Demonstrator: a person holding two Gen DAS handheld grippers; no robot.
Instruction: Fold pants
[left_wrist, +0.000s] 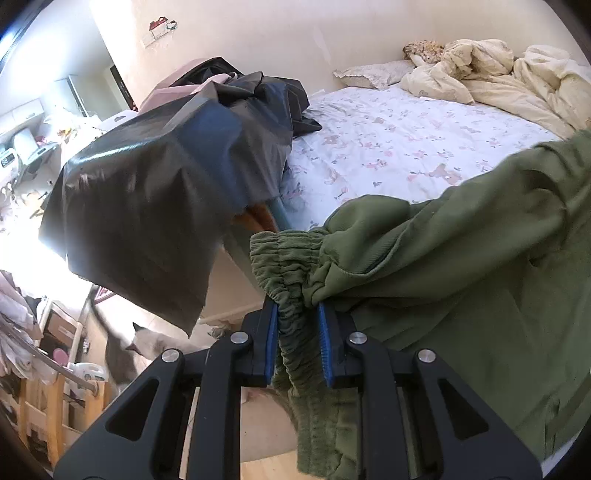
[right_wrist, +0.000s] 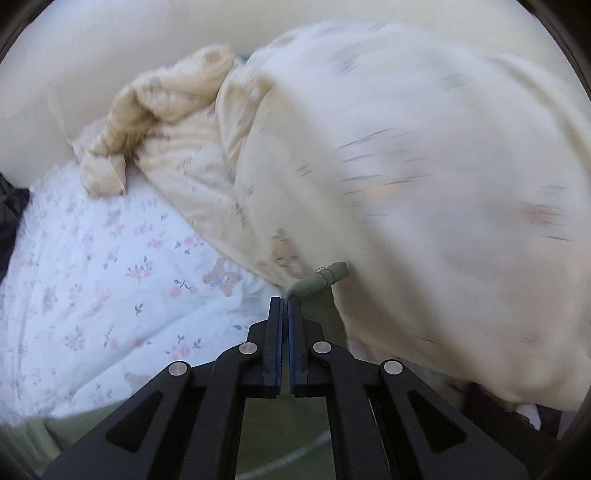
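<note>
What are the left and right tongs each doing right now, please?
Left tongs: shut on the green pants' waistband.
Right tongs: shut on the pants' drawstring.

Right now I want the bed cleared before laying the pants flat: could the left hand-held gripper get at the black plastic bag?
Probably not yet. The left hand-held gripper is shut on the green pants waistband, so it would have to let go first. The black plastic bag itself looks unobstructed, ahead to its left.
</note>
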